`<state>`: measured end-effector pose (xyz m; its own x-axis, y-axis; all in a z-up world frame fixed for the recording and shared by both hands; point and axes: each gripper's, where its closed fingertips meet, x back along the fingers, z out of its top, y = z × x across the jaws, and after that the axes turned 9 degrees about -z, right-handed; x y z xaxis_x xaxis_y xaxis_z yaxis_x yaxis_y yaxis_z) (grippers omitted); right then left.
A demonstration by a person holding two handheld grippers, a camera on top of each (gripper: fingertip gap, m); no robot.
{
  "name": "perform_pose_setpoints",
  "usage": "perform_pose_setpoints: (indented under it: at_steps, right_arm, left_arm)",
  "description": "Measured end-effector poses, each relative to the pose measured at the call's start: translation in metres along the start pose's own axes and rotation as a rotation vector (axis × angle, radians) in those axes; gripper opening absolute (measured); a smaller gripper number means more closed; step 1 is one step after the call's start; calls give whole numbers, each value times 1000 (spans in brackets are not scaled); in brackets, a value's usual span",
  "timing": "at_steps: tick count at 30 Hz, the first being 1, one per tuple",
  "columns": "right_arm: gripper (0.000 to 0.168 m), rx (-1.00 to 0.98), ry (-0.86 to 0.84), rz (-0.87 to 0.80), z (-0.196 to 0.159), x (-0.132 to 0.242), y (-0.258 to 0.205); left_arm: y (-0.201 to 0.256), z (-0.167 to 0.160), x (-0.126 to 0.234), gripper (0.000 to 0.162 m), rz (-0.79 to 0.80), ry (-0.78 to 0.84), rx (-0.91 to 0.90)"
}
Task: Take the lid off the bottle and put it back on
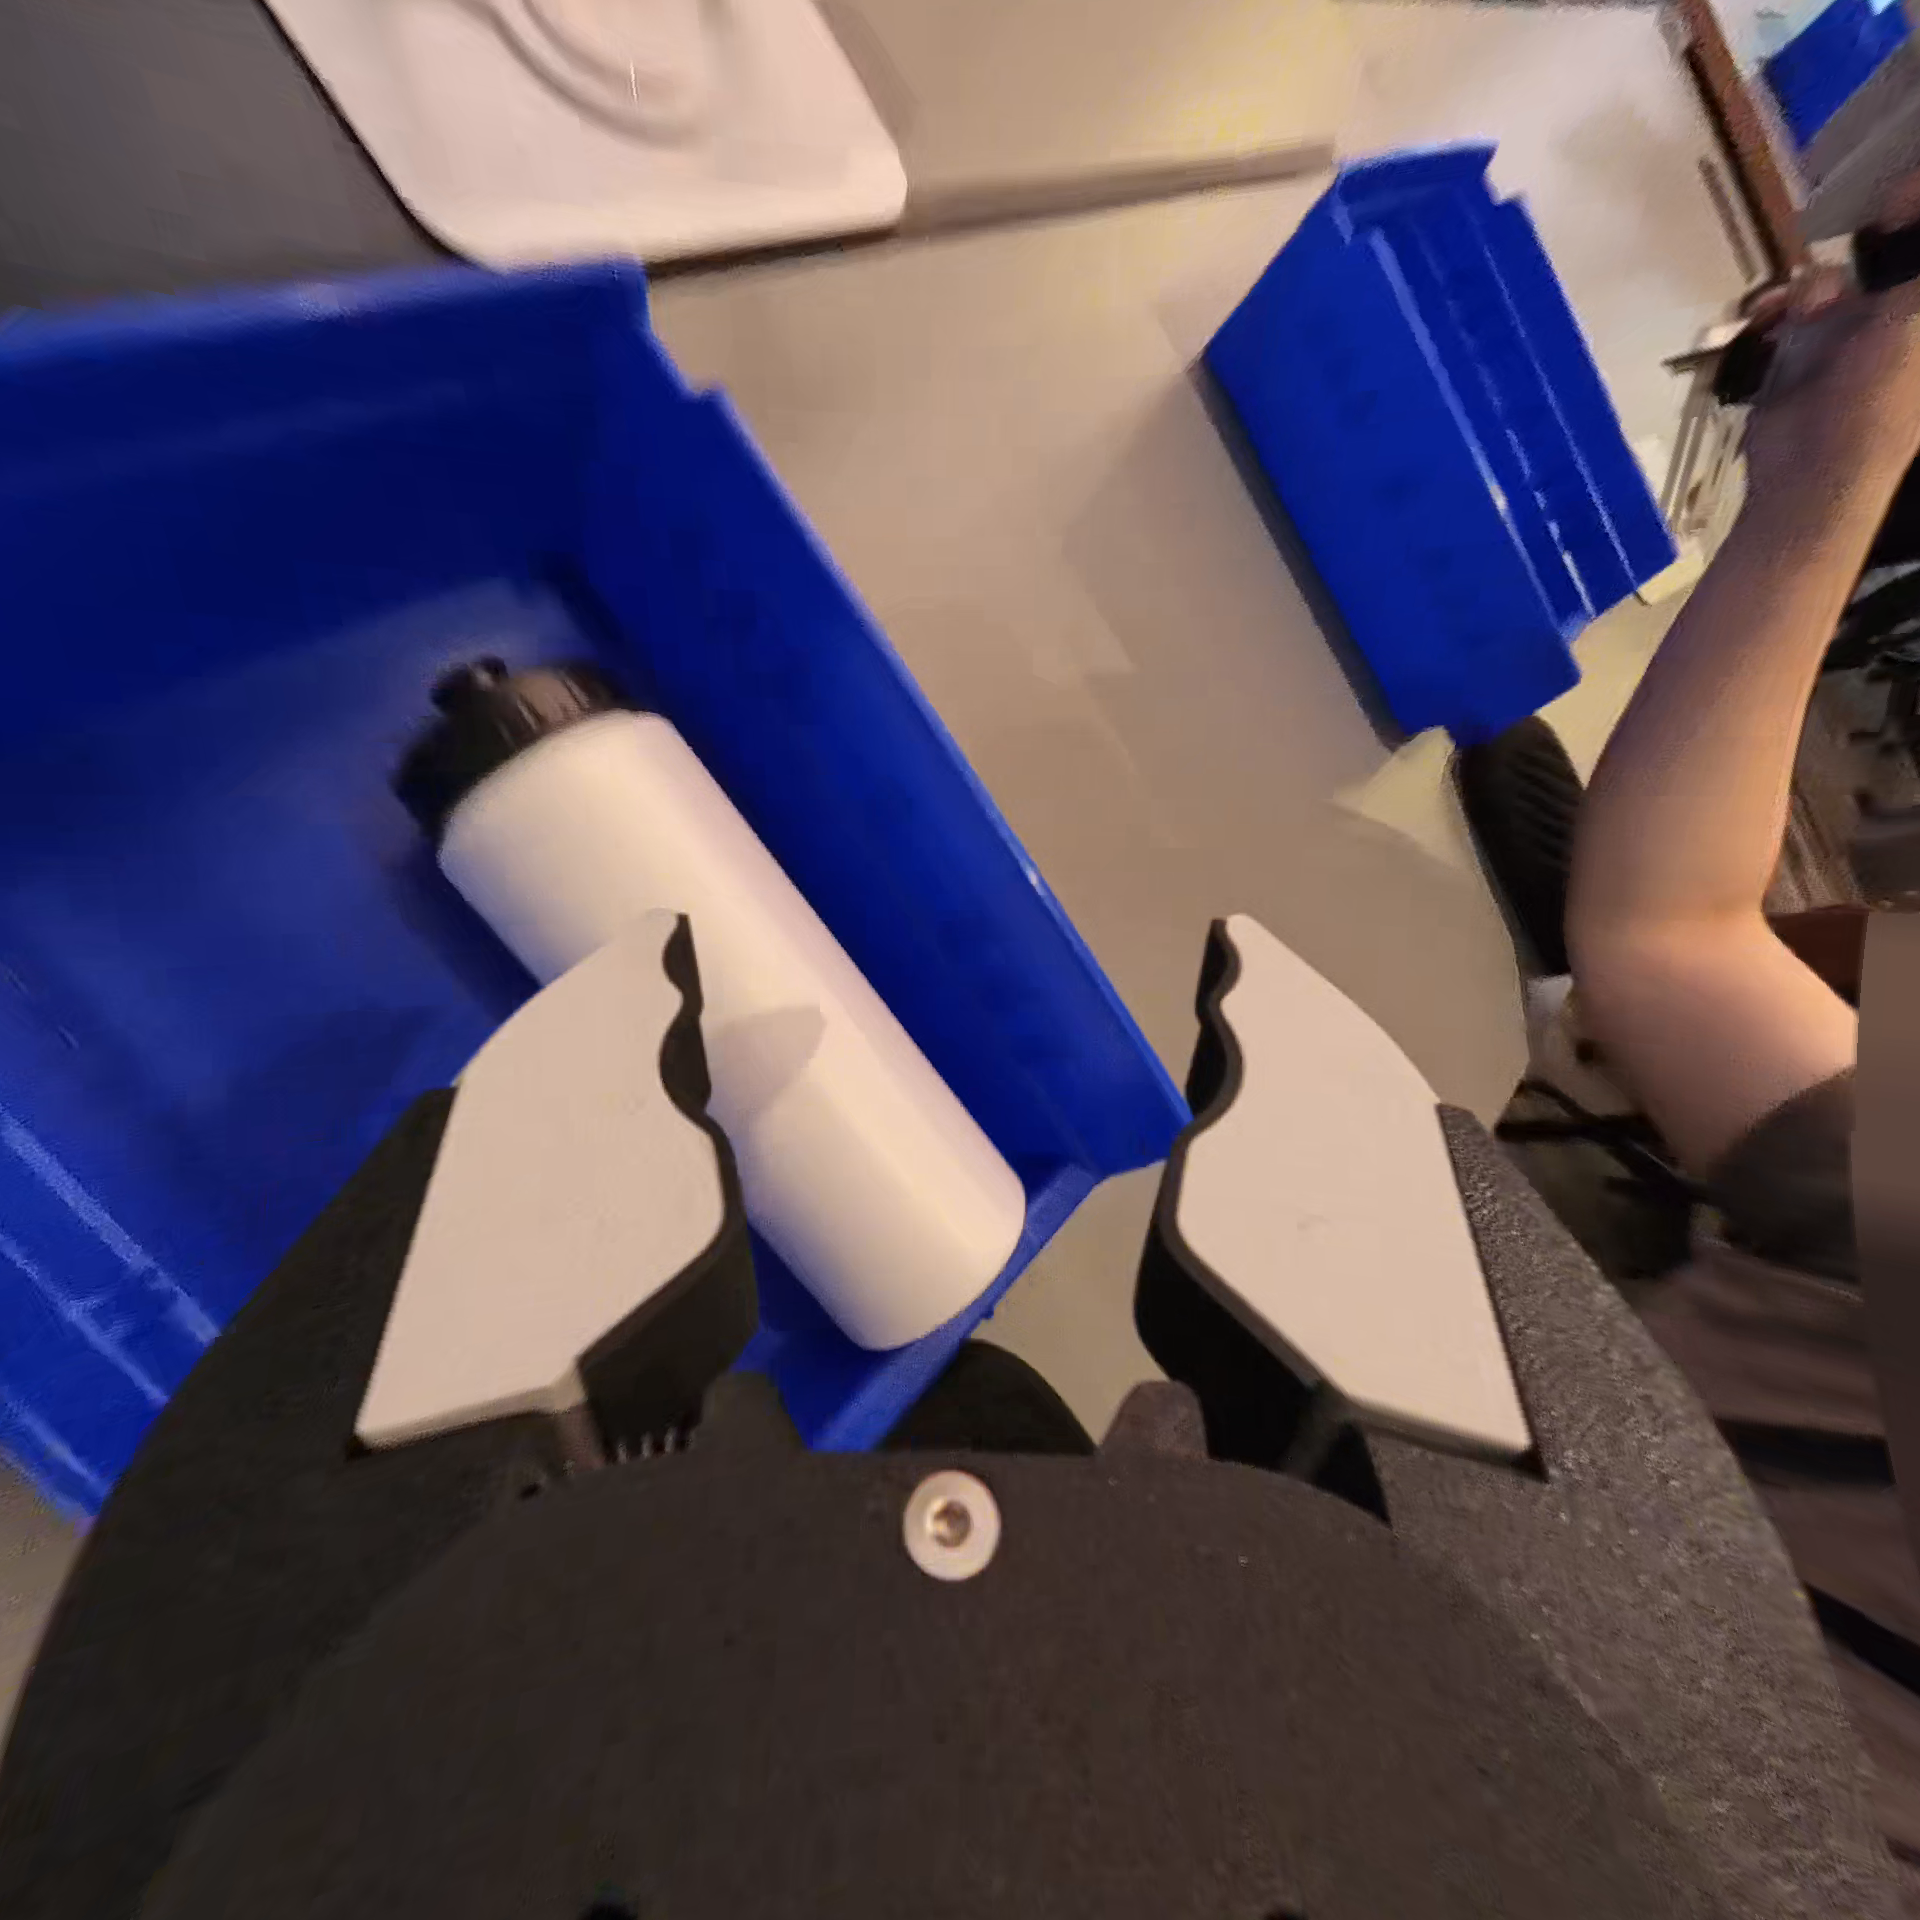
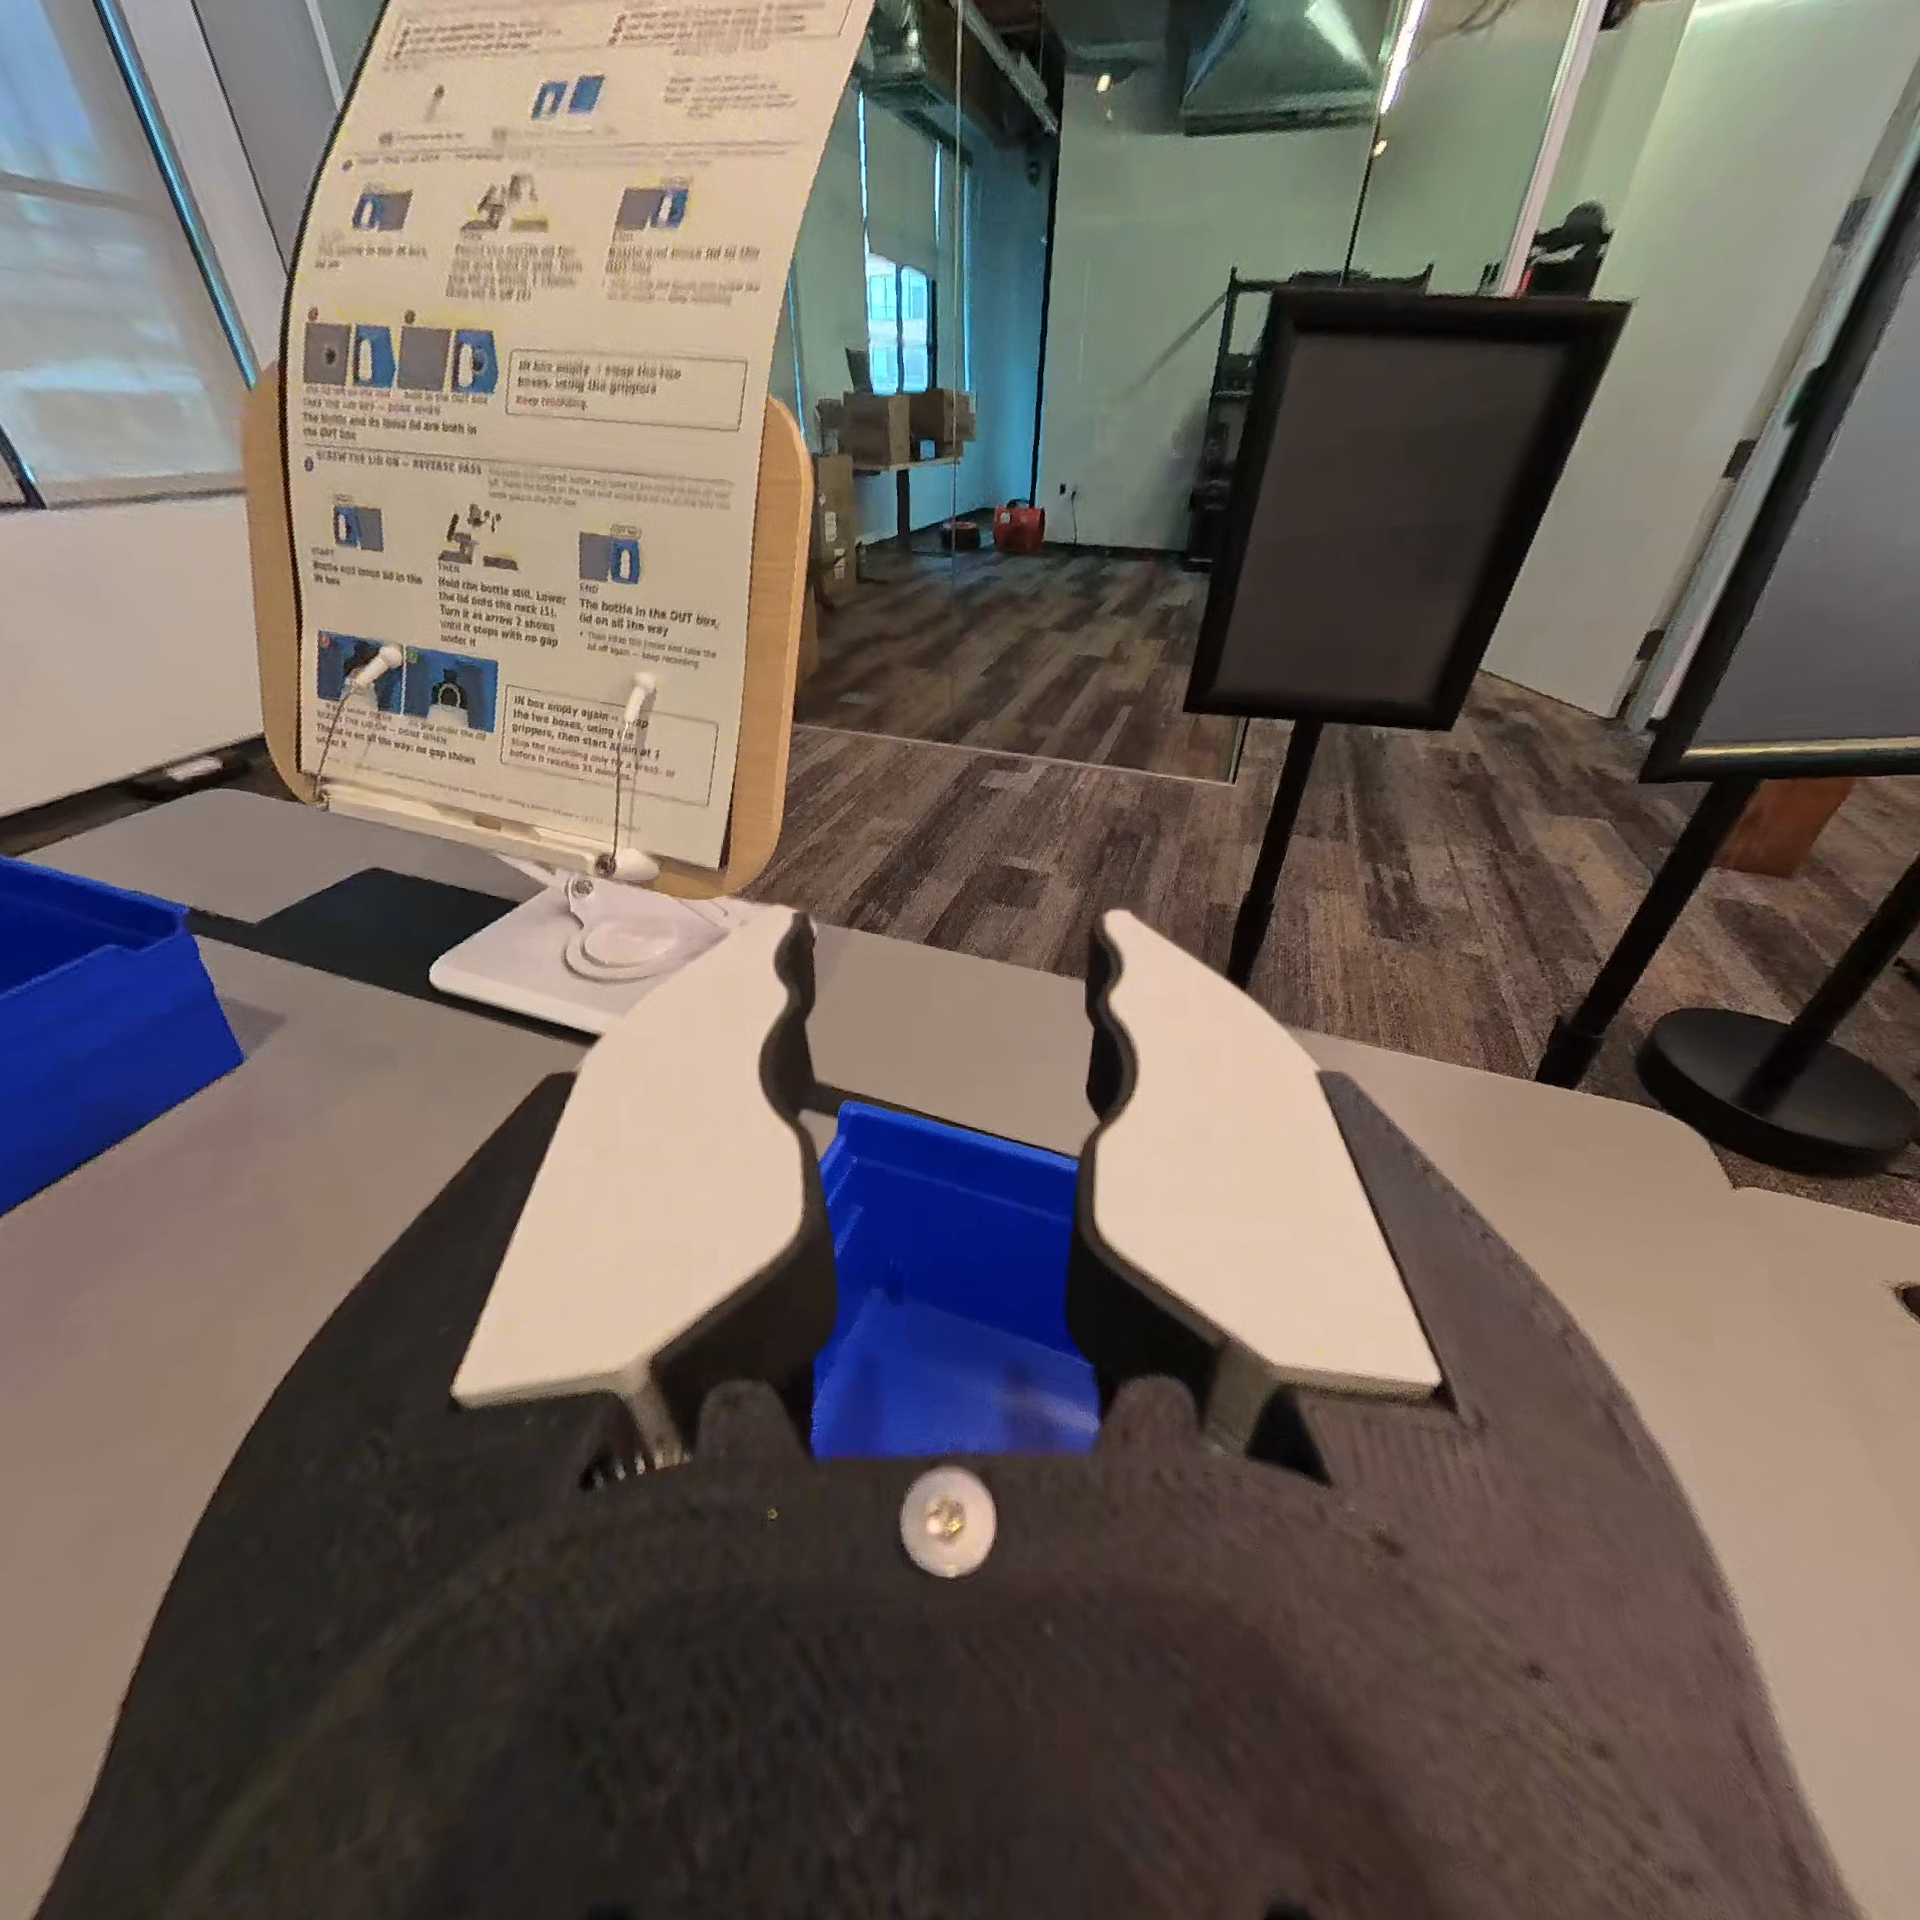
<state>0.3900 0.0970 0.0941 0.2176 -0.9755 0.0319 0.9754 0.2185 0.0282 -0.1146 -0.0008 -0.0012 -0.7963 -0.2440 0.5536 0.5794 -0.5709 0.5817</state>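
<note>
White smooth plastic bottle (image 1: pixel 717 997) with black screw lid (image 1: pixel 488 717) lay centre-left in blue plastic bin (image 1: pixel 260 499); probably light, rigid, slippery: grip mid-body. Left tool (image 1: pixel 945 935) and right tool (image 2: pixel 951 935) both gaped apart, empty.

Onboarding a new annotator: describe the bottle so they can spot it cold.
Start at the grey table, which carries two blue bins. In the larger bin, under the open left claw, a white bottle lies on its side along the bin's wall. It is the only white cylinder there, its black lid still on.
</note>
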Motion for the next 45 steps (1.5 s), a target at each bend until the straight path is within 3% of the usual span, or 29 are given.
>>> perform_pose_setpoints:
  at_steps: [7, 11, 14, 22, 27, 31, 45]
  right_arm:
    - [52, 144, -191, -9, -43, -10, -5]
    - [52, 173, -200, 8, -45, -14, -16]
    - [50, 252, -186, -75, -43, -14, -9]
    - [50, 369, -236, -135, -52, -16, -6]
    - [50, 434, -262, -143, -58, -19, -10]
    - [48, 480, -261, -148, -60, -21, -13]
    - [46, 549, -308, -117, -75, -27, -23]
  left_arm:
    - [-53, -23, -18, 95, 294, -158, 112]
    - [-79, -34, -21, 96, 499, -229, 160]
    - [-90, -43, -30, 103, 587, -299, 172]
    - [-92, -74, -58, 103, 615, -484, 219]
    - [-101, -90, -43, 85, 737, -630, 165]
    - [-114, -101, -37, 96, 813, -745, 117]
    - [-121, -98, -37, 99, 678, -733, 61]
